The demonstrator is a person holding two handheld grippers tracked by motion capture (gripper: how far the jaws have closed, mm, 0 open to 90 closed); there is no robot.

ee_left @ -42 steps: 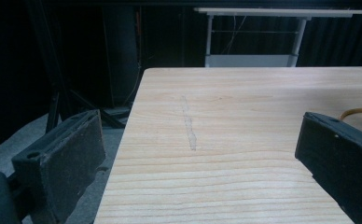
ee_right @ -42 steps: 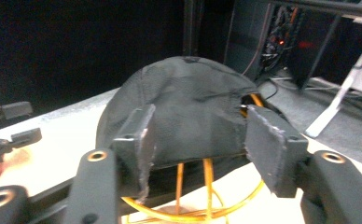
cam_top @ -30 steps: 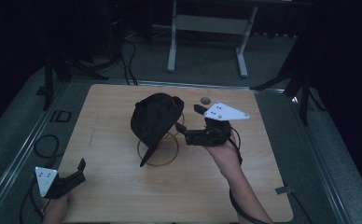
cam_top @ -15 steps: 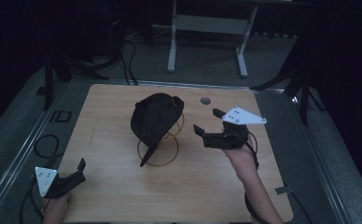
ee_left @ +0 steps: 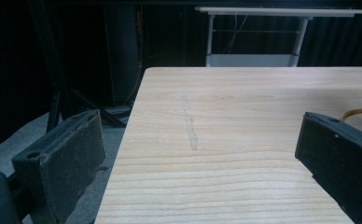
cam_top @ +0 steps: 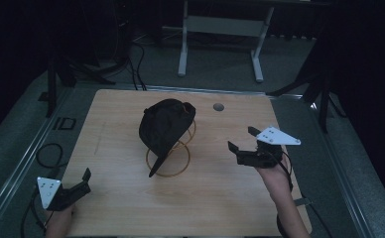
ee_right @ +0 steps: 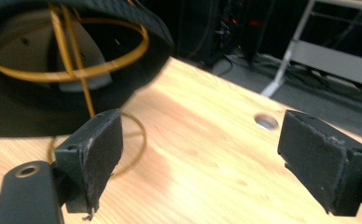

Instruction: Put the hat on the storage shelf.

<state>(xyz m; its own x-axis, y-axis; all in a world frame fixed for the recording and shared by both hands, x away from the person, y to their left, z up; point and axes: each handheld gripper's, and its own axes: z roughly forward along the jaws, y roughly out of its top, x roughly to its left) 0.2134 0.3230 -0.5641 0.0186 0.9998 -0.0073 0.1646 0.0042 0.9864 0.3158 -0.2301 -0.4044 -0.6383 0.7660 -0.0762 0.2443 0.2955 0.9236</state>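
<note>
A black cap (cam_top: pixel 164 130) sits draped over a gold wire stand (cam_top: pixel 173 157) near the middle of the wooden surface (cam_top: pixel 116 198). It hangs tilted, with its brim (cam_top: pixel 158 163) pointing down toward the base ring of the stand.

The right gripper (cam_top: pixel 241 141) hovers just off the surface to the right of the stand, with a clear gap between it and the cap. Its jaws stand wide apart and hold nothing. In the right gripper view the right gripper (ee_right: pixel 200 154) looks along the surface with the cap (ee_right: pixel 25 109) and the stand's wire loops (ee_right: pixel 76 70) ahead and to the left of its jaws, and a small round hole (ee_right: pixel 266 121) in the surface lies ahead on the other side.

The left gripper (cam_top: pixel 79 183) rests low at the near left corner of the surface, far from the cap. Its jaws are also spread and empty. The left gripper view shows the left gripper (ee_left: pixel 193 154) facing bare wood, with a faint scratch (ee_left: pixel 190 123) ahead and a sliver of gold wire (ee_left: pixel 358 113) just past its right jaw.

Judging by this layout, the cap appears placed on its stand and the right gripper stands free of it, so the step in hand looks like the release or its end. If more is wanted, the next move would call for checking that the cap sits steady on the thin wire, since a nudge to the brim could tip the light stand.
</note>
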